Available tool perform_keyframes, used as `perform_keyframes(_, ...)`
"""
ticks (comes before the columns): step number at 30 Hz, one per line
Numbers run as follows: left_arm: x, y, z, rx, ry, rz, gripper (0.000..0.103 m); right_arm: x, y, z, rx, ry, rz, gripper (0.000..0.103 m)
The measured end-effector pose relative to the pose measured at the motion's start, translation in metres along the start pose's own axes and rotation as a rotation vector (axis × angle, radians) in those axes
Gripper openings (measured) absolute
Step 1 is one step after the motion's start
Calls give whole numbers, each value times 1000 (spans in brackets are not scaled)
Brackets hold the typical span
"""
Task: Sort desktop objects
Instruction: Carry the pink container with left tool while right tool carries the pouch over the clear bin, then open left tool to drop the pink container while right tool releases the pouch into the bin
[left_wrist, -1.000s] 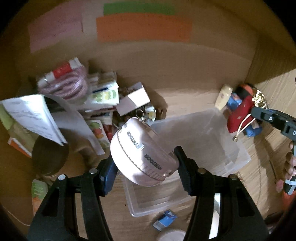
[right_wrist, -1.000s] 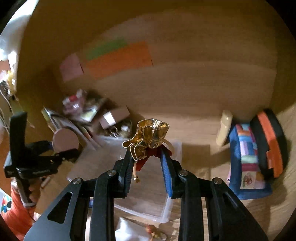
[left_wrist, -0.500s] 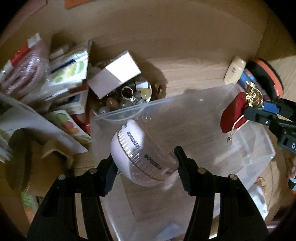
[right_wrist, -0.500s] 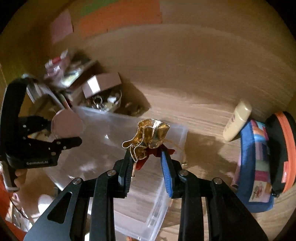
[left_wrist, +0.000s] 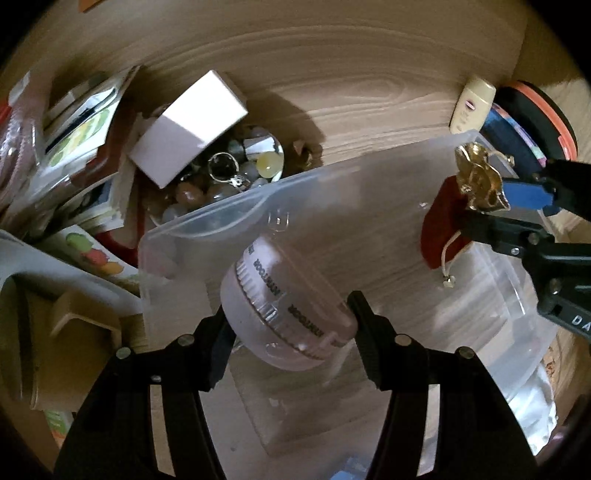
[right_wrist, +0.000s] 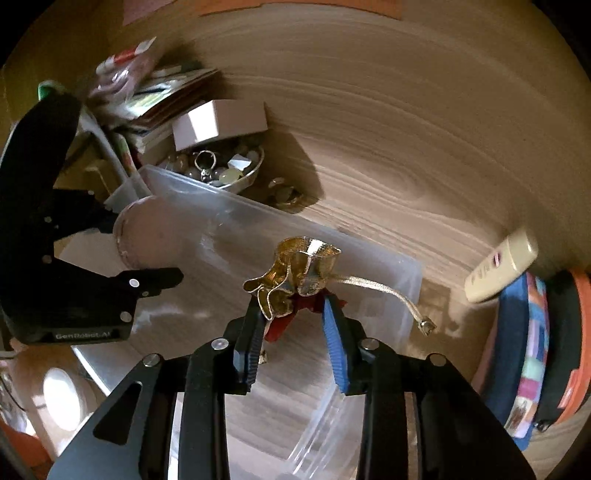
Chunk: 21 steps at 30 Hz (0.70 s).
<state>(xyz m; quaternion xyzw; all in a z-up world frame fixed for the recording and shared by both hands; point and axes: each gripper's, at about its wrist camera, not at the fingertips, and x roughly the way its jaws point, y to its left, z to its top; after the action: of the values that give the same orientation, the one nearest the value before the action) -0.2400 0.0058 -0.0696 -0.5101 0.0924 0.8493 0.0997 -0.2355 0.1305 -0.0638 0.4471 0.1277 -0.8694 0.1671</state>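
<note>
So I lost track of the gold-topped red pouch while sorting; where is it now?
The red pouch sits between the right gripper fingers, over the right end of the clear plastic bin; in the left wrist view it hangs at right.

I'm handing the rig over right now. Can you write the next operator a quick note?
Left gripper: shut on the round pink jar, held inside the clear plastic bin.
Right gripper: jaws have just been opening; the red-and-gold pouch sits between them over the bin.
Done: both items brought to the bin.
Left: release both, then sort the white box, bead dish and cream tube.
</note>
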Motion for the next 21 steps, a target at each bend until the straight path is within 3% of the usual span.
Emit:
perform_keyframes(11, -4, 6, -3, 2, -16, 23, 60, 6, 22, -1, -79, 28, -32, 46)
perform_keyframes(15, -12, 4, -5, 22, -59, 59, 73, 5, 26, -3, -83, 36, -34, 51)
perform_keyframes(21, -25, 2, -7, 35, -96, 74, 74, -5, 25, -3, -57, 31, -26, 54)
